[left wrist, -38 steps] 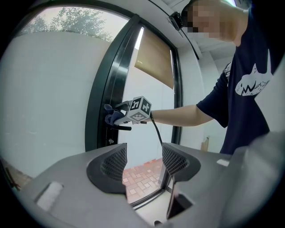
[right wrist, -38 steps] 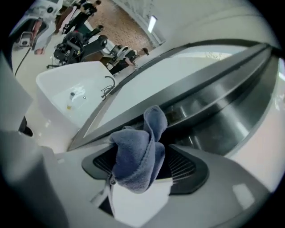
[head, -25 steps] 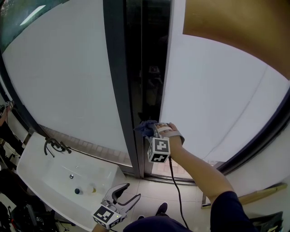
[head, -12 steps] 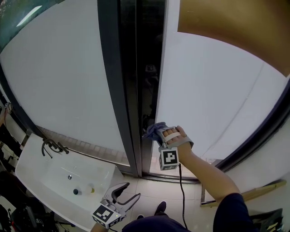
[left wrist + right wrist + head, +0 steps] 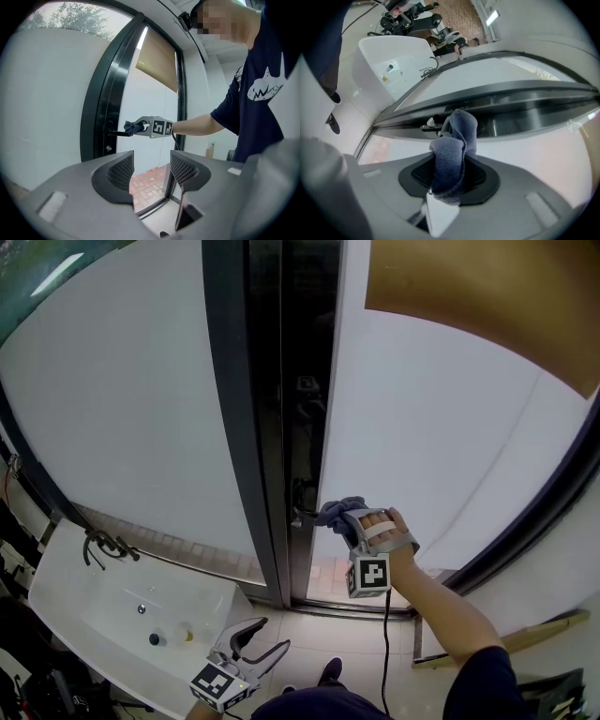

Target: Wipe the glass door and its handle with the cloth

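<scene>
The right tongs point(image 5: 449, 177), clamped tight on the blue cloth point(image 5: 452, 150), press it at the handle point(image 5: 302, 514) by the glass door point(image 5: 441, 427)'s dark edge. The left tongs point(image 5: 150, 171) hang open and empty. The handle wipe seems under way; how much glass is done can't be judged.

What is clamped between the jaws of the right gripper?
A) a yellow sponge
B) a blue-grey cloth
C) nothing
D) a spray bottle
B: in the right gripper view, the right gripper has its jaws shut on the cloth, which sticks up toward the door handle.
</scene>
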`<state>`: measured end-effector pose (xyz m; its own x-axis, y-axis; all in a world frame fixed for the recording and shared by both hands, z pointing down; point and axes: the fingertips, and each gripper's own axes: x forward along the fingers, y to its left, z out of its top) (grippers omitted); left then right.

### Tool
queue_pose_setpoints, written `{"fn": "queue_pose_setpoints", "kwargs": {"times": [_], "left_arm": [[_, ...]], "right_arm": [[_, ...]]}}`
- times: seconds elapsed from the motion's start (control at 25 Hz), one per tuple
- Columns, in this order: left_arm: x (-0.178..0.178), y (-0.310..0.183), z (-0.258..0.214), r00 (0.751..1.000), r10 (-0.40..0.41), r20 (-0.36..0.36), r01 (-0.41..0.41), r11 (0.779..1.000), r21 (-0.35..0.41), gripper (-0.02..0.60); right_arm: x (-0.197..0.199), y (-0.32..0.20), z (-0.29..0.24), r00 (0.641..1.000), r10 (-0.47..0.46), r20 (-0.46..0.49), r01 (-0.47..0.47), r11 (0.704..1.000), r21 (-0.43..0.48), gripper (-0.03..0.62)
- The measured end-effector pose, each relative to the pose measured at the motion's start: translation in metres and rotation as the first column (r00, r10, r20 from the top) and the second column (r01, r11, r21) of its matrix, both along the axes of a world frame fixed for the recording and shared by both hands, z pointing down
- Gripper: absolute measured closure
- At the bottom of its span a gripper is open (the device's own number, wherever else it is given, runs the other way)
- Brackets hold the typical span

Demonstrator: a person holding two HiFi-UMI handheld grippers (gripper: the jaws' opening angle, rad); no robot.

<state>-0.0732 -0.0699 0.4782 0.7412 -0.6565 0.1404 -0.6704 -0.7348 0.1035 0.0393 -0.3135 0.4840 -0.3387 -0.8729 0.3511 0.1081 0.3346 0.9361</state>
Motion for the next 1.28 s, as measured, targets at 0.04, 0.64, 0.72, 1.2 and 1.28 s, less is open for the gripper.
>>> {"fn": "queue_pose_setpoints", "kwargs": {"times": [0.04,0.64,0.72,1.2,1.28], "left_arm": [[-0.002,0.000,0.002,1.000,-0.001,0.005,0.001,1.000,-0.004,0.342],[-0.010,0.004,0.002,0.999,-0.029,0.017,0.030,0.999,-0.017,0.342],[-0.009,0.003,0.001,1.000,-0.025,0.011,0.025,1.000,-0.011,0.342],[0.011,-0.002,-0.001,0.999,0.047,0.010,-0.046,0.999,-0.003,0.342],[0.009,-0.004,-0.001,0.999,0.038,0.017,-0.038,0.999,-0.009,0.342]], "right_arm": [[-0.013,0.006,-0.005,0.999,-0.042,0.000,0.042,0.999,0.026,0.470],[-0.094,-0.004,0.046,0.986,-0.143,-0.089,0.138,0.989,-0.056,0.471],[-0.080,-0.002,0.049,0.988,-0.130,-0.087,0.125,0.990,-0.057,0.471],[0.016,-0.003,0.064,0.999,0.045,-0.030,-0.047,0.995,-0.083,0.470],[0.020,0.002,0.065,0.978,0.113,0.176,-0.072,0.971,-0.227,0.471]]}}
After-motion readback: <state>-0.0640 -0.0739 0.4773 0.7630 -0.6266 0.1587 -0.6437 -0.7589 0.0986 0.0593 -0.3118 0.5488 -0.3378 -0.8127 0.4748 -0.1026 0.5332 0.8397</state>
